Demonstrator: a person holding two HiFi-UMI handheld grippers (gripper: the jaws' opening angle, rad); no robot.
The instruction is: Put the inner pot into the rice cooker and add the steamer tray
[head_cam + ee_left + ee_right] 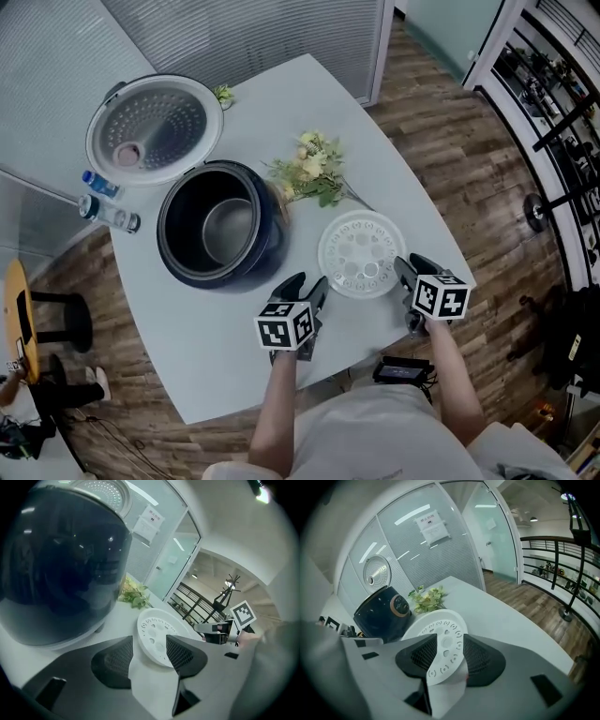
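Note:
The dark blue rice cooker stands open on the white table, its lid tipped back and the metal inner pot inside it. To its right the white perforated steamer tray lies flat on the table. My left gripper is open just off the tray's near-left rim. In the left gripper view the tray lies right ahead of the open left gripper. My right gripper is open at the tray's right rim. In the right gripper view the tray's edge reaches in between the spread jaws of the right gripper.
A sprig of artificial flowers lies behind the tray, beside the cooker. Two small bottles stand at the table's left edge. The table's near edge runs just behind my grippers. A wooden floor and railing lie to the right.

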